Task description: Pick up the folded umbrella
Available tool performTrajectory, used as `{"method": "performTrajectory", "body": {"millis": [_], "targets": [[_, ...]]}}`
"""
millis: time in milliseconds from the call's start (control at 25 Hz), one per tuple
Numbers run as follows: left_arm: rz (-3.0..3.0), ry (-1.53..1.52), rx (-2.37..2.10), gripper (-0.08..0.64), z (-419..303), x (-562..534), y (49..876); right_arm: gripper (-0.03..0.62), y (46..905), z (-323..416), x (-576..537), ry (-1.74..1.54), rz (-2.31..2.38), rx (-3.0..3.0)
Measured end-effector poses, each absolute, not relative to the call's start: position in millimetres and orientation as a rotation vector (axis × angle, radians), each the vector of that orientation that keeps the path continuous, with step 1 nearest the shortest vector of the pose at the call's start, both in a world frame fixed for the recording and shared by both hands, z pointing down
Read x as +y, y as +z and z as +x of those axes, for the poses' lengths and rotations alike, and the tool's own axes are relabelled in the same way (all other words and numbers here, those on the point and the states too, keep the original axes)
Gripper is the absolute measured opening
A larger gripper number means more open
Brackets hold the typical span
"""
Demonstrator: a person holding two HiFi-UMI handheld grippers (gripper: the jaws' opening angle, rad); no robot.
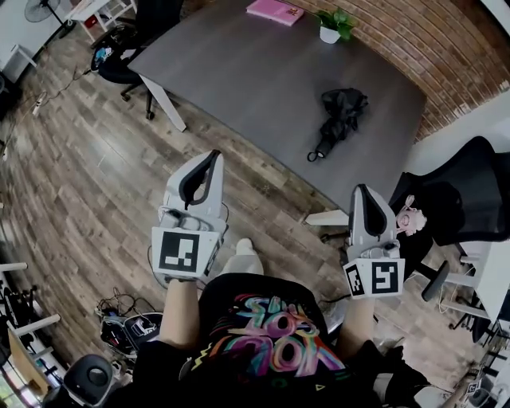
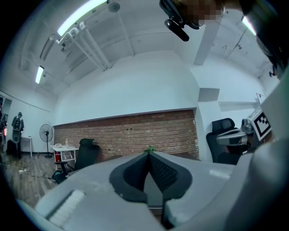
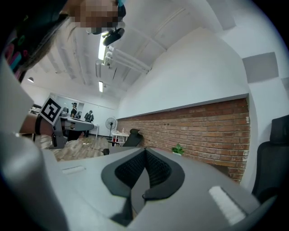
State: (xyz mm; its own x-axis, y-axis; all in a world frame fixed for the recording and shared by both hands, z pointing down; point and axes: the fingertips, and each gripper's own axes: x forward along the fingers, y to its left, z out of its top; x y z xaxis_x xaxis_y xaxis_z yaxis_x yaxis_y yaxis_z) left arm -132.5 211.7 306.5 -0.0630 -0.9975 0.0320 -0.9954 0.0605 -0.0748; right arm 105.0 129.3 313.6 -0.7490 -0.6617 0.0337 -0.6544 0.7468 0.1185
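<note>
The umbrella (image 1: 343,111) is black, the table (image 1: 239,72) dark grey, the book (image 1: 275,10) pink, the plant (image 1: 336,17) green in a white pot (image 1: 329,34), the wall (image 1: 414,40) red-brown brick, the floor (image 1: 80,159) streaky brown planks.

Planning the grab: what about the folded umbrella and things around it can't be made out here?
- Black folded umbrella: small in the head view, strap unreadable; the left gripper and right gripper hide it behind their own grey bodies in their views.
- Pink book: at the head view's top edge, cover too small to read.
- Green potted plant: left gripper view shows only leaf tips above shut jaws.
</note>
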Motion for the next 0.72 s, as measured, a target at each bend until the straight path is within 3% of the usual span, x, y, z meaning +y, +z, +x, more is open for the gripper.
{"method": "performTrajectory", "body": {"millis": [720], "targets": [[-2.304, -0.142, 2.213, 0.002, -156, 125, 353, -0.001, 356, 73, 66, -0.056, 1.132, -2.768]]}}
